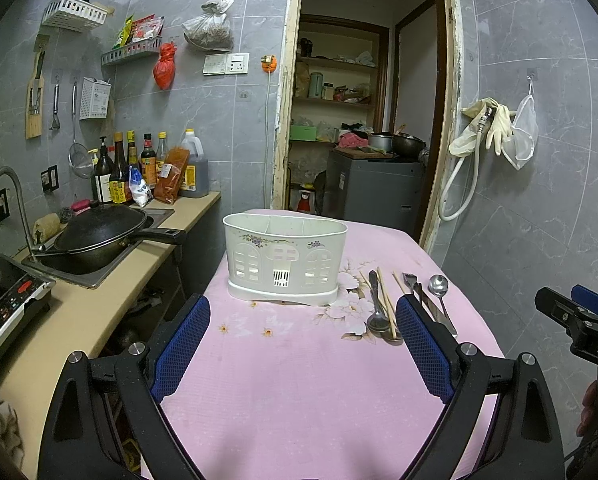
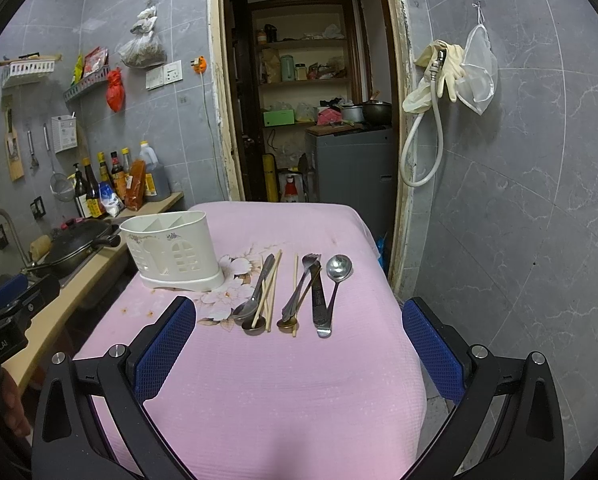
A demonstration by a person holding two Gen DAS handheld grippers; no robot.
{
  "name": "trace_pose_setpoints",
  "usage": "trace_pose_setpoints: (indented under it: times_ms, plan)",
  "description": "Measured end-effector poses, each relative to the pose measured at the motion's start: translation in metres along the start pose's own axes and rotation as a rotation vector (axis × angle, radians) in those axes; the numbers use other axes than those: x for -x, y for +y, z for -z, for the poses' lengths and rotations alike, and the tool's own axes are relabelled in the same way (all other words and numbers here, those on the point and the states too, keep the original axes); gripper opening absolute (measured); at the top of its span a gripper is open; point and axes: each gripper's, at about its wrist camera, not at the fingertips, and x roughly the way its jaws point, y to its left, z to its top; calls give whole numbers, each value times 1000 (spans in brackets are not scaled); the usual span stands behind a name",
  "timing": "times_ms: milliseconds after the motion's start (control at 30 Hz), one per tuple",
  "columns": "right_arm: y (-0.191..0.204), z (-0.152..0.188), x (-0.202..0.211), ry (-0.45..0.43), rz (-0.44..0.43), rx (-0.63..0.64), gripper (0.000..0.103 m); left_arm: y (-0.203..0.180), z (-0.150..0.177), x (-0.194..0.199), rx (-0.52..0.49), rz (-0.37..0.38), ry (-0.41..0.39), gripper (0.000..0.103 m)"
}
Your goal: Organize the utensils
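Note:
A white plastic utensil holder (image 1: 285,258) with compartments stands empty on the pink tablecloth (image 1: 299,380); it also shows in the right wrist view (image 2: 173,254). To its right lie several utensils: a spoon (image 2: 335,280), a fork (image 2: 301,284), wooden chopsticks (image 2: 273,286) and more spoons (image 2: 255,300), also seen in the left wrist view (image 1: 383,306). My left gripper (image 1: 303,340) is open and empty, in front of the holder. My right gripper (image 2: 299,348) is open and empty, just short of the utensils' near ends.
A kitchen counter (image 1: 99,304) runs along the left with a black wok (image 1: 103,230) in the sink, an induction cooker (image 1: 7,304) and sauce bottles (image 1: 147,168). An open doorway (image 1: 363,100) lies behind the table. The tiled wall (image 2: 519,200) stands close on the right.

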Motion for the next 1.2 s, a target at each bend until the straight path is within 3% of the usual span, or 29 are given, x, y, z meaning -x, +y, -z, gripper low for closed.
trace_pose_setpoints:
  times_ms: [1200]
  plan:
    - [4, -2, 5, -2, 1, 3, 103, -4, 0, -1, 1, 5, -2, 91]
